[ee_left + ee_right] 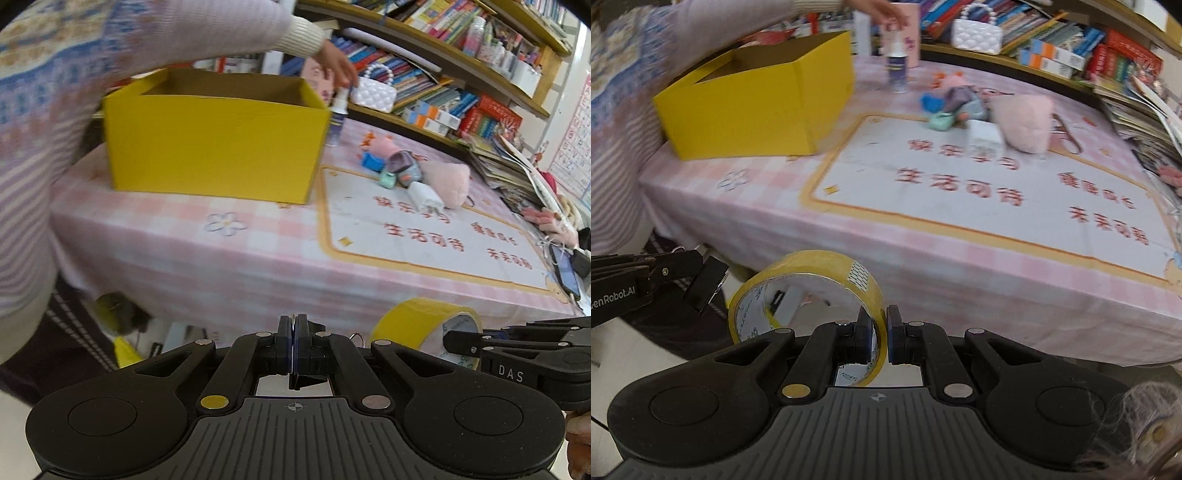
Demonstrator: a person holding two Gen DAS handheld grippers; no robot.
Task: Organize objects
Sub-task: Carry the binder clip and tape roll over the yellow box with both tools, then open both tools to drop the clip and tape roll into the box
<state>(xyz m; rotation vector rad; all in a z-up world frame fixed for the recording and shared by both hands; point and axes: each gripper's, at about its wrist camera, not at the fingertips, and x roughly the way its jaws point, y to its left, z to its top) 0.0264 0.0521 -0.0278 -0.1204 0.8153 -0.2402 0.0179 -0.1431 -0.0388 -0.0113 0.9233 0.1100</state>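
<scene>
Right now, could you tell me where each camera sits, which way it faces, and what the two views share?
Left wrist: on the left tongs, shut and empty, facing down toward the table; the right tongs enter from the right.
Right wrist: on the right tongs, shut on the tape roll, facing the same table; the left tongs enter from the left.
Shared: yellow box, spray bottle, another person's hand.
</scene>
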